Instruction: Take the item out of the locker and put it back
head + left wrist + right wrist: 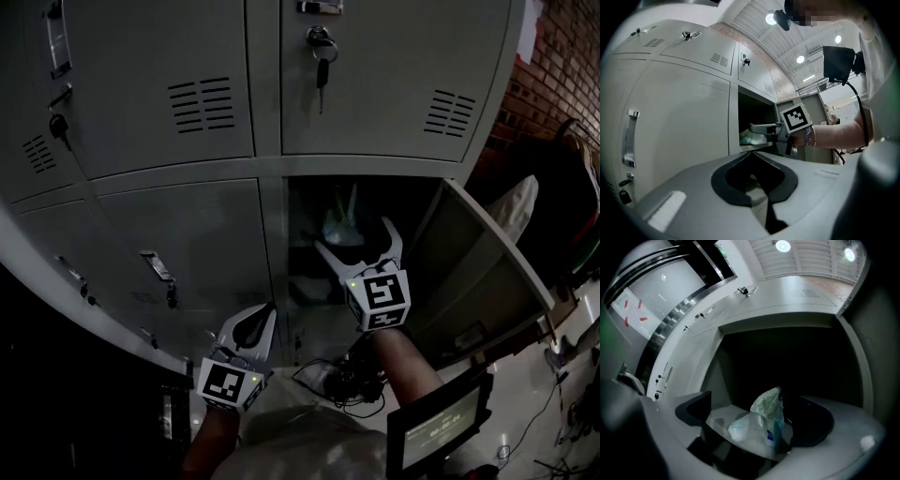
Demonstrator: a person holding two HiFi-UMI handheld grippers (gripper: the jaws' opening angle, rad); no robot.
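A crumpled white and pale-green plastic bag [339,225] rests on the floor of the open locker compartment [314,309], in the lower right of the locker bank. My right gripper [356,239] reaches into the compartment mouth with its jaws spread wide. In the right gripper view the bag [761,425] stands between the two jaws of the right gripper [754,420], close to the right-hand one, and neither pad squeezes it. My left gripper [255,323] hangs low in front of the closed lower locker door, jaws together and empty. The left gripper view shows the left gripper [757,180], the right gripper [761,127] and the bag [749,137].
The compartment's door [478,272] swings out to the right. A key [321,52] hangs in the locker above. Closed grey lockers [178,244] fill the left. A small screen [441,422] and cables [347,380] sit below my arms. A brick wall [562,47] stands at the right.
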